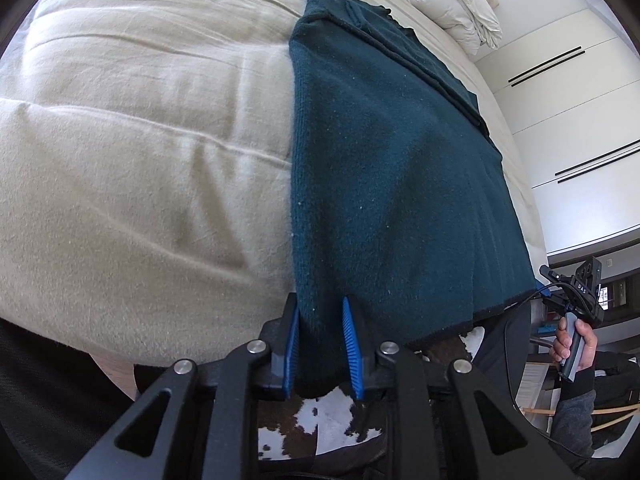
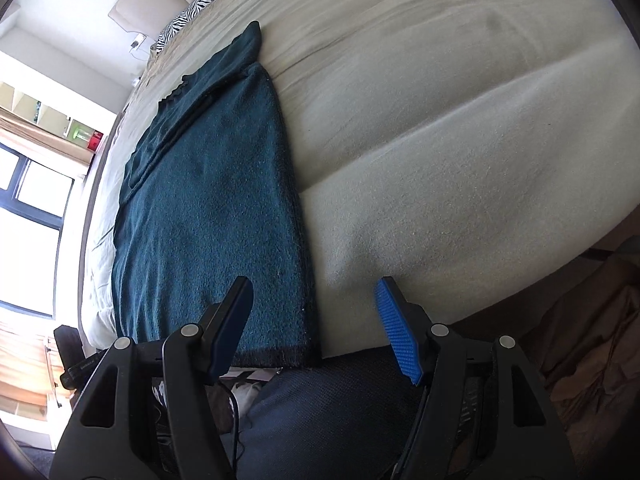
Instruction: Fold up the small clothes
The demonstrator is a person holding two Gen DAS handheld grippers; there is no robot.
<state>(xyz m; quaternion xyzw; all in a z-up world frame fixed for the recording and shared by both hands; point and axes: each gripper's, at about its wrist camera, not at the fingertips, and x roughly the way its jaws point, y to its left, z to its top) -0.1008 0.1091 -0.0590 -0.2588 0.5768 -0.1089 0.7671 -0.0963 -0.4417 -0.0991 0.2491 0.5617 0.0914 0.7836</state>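
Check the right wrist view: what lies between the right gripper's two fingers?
The teal garment's near corner and bare cream bedding; the right gripper stands open.

Sweater [image 1: 384,184] lies flat on bed [image 1: 140,160], running away from both grippers, near hem at bed's near edge. Left gripper [image 1: 320,344] sits on hem's left corner, cloth between its fingers. Right gripper [image 2: 316,320] straddles hem's right corner: one finger over the sweater, other over bare bed. Duvet [image 1: 452,0] far right, beyond sweater. Pillow [image 2: 188,20] far left.
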